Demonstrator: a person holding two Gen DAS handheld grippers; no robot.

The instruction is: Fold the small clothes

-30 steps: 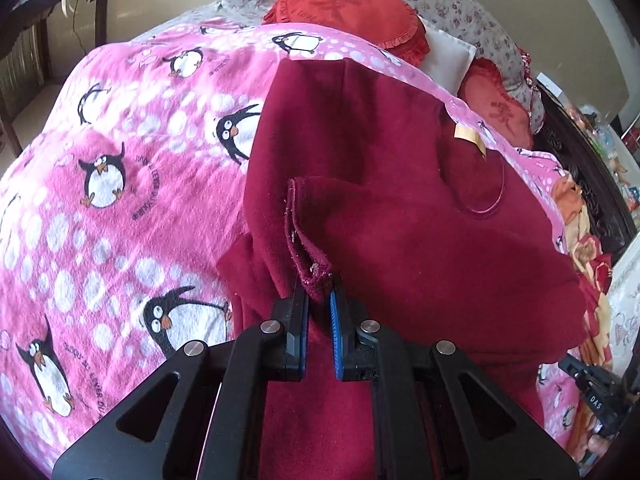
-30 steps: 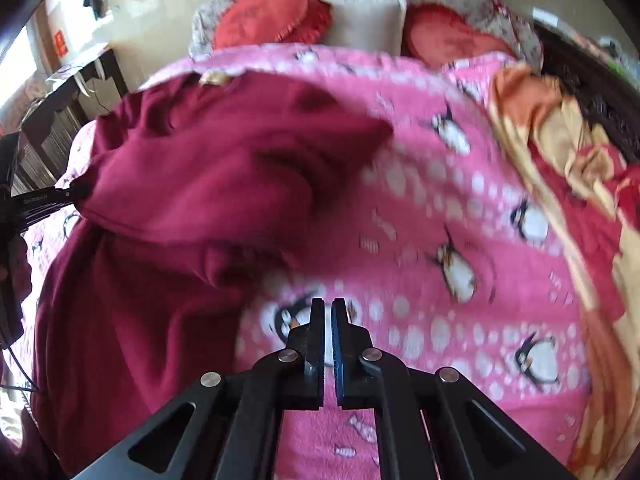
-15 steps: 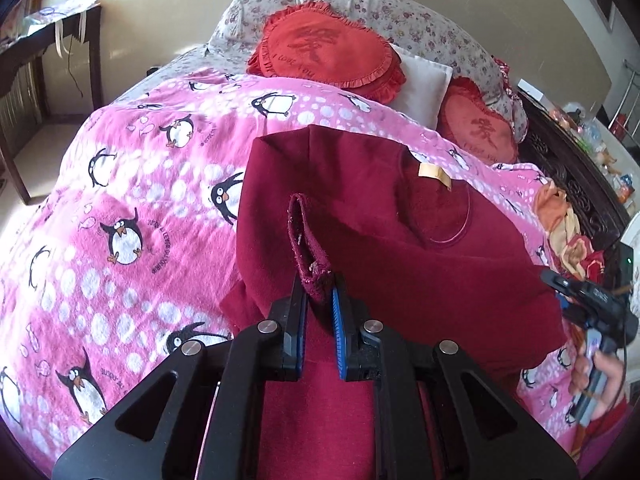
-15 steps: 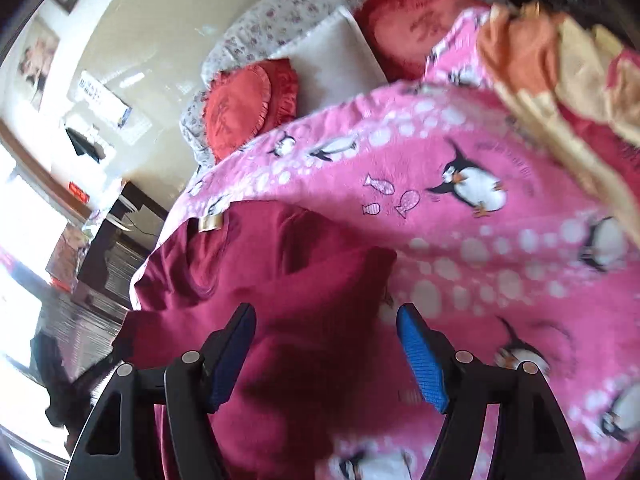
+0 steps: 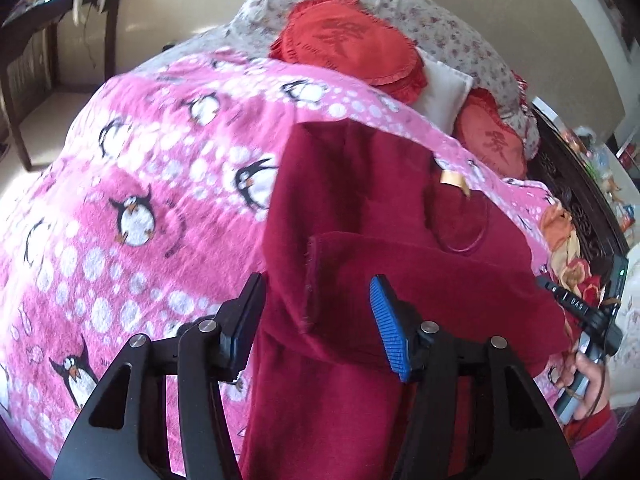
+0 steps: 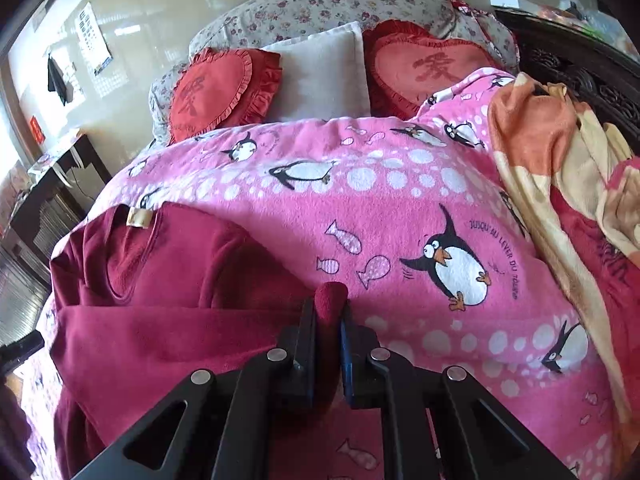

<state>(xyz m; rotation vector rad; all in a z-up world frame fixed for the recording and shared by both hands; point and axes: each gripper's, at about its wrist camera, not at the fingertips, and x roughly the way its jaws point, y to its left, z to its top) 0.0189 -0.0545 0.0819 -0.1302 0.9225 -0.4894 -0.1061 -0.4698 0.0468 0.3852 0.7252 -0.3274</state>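
A dark red fleece top (image 5: 360, 208) lies on a pink penguin blanket (image 5: 140, 184) that covers the bed, partly folded, with one sleeve (image 5: 420, 272) laid across its body. All places below are given relative to this top.

Left tongs (image 5: 316, 320): opening, pads clear of the cloth; the raw-edged sleeve end lies between the two fingers but is not pressed. One finger carries a blue ribbed pad (image 5: 390, 330).

Right tongs (image 6: 326, 328): closing, already pinching a bunched corner of the top, which pokes up between the jaws as a small red nub at the top's edge on the blanket side.

A tan label (image 6: 138, 216) is sewn at the back of the neckline (image 5: 460, 224); nothing on it can be read.

On the blanket, beside the top, a penguin (image 6: 452, 268) is ringed by print reading "JUSQU'AU LEVER DU", with a further word too small to make out. Small fish motifs (image 6: 344, 240) lie between that penguin and the top.

Beyond the top, at the head of the bed, rest two red frilled cushions (image 6: 218, 88) each bearing one large embroidered character, a white pillow (image 6: 324, 72) between them, and a floral pillow (image 6: 320, 4) behind.

Past the sleeve's far end, a hand (image 5: 588, 380) grips a handle whose black part shows the letters "DAS".

An orange and cream blanket (image 6: 560, 160) lies well apart from the top.
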